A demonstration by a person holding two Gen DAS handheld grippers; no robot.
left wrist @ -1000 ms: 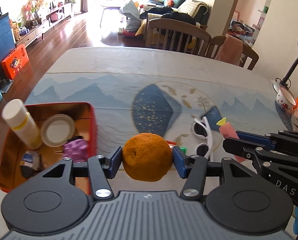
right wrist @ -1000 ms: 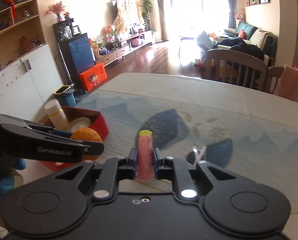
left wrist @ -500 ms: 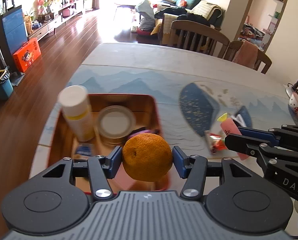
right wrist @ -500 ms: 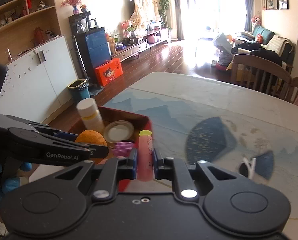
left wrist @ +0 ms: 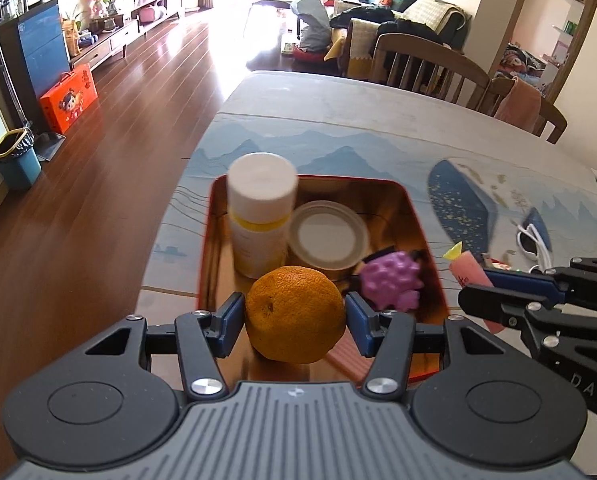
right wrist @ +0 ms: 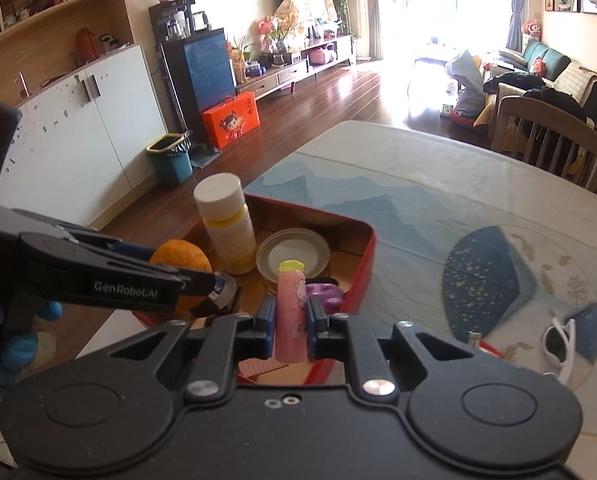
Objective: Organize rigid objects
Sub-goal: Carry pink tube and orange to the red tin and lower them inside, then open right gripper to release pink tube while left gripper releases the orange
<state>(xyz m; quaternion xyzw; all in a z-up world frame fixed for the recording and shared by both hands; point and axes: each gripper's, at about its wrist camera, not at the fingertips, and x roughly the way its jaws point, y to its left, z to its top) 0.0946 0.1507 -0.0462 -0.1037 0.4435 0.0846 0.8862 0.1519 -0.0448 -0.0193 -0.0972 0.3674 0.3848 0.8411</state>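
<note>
My left gripper (left wrist: pixel 294 314) is shut on an orange (left wrist: pixel 295 314) and holds it over the near end of a red tin box (left wrist: pixel 418 216). The box holds a white-capped bottle (left wrist: pixel 260 216), a round lid (left wrist: pixel 328 236) and a purple knobbly toy (left wrist: pixel 390 280). My right gripper (right wrist: pixel 291 322) is shut on a pink tube with a yellow cap (right wrist: pixel 292 312), held upright above the box's near right edge (right wrist: pixel 362 276). The orange (right wrist: pixel 182 256) and the left gripper also show in the right wrist view, at the left.
White sunglasses (right wrist: pixel 560 344) and a small red packet (right wrist: pixel 484 346) lie on the tablecloth to the right of the box. The table's left edge runs just beyond the box, with wooden floor below. Chairs (left wrist: pixel 426 64) stand at the far side.
Both grippers have swung left with their loads, from the sunglasses area to over the red box. The orange and pink tube stay gripped.
</note>
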